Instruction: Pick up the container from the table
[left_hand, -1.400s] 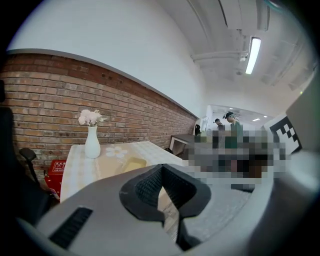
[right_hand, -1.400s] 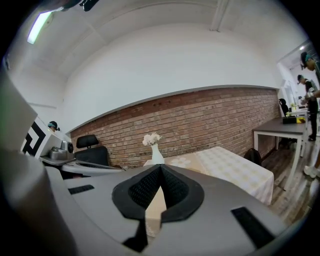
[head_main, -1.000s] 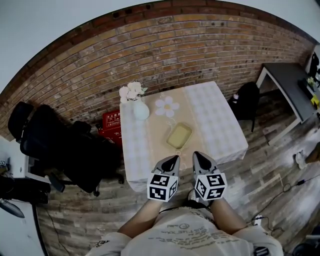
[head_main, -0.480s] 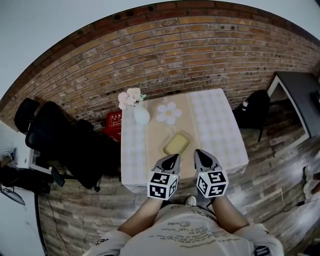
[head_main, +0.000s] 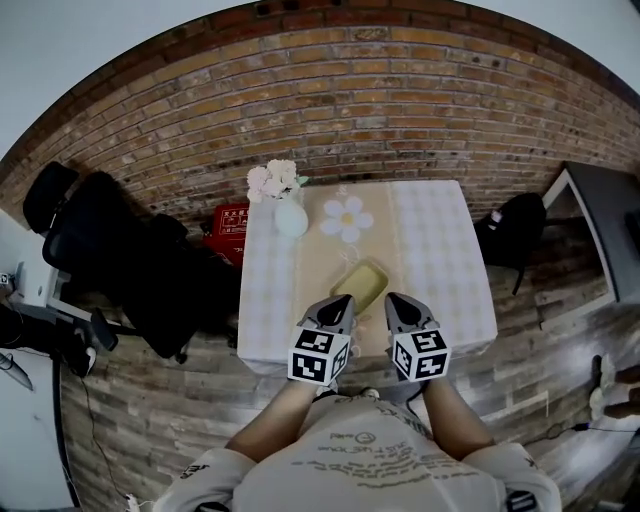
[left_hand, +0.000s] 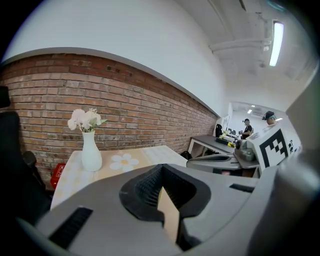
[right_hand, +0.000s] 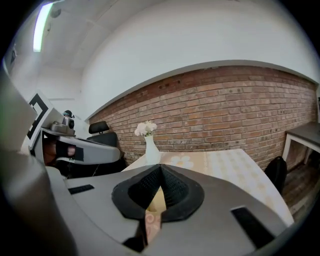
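- Both grippers have closed in on the shallow, pale-yellow rectangular container (head_main: 362, 285) since a second ago. The strip of cloth that showed between their tips and it is nearly gone in the head view.
- The container lies on the beige runner down the middle of the checked-cloth tabletop (head_main: 440, 260), toward the near edge and just ahead of both tips.
- The left gripper (head_main: 346, 301) has its jaws pressed together with nothing between them. Its tip overlaps the container's near corner in the head view, and I cannot tell whether they touch.
- The right gripper (head_main: 394, 299) is likewise pressed together and empty, just to the right of the container's near end.
- A slim white vase of pale flowers (head_main: 290, 216) stands at the tabletop's far left, with a flat daisy-shaped mat (head_main: 348, 216) just beside it.
- A red-brown brick wall (head_main: 400, 110) runs behind the tabletop, and a black office chair (head_main: 110, 260) stands off to the left.
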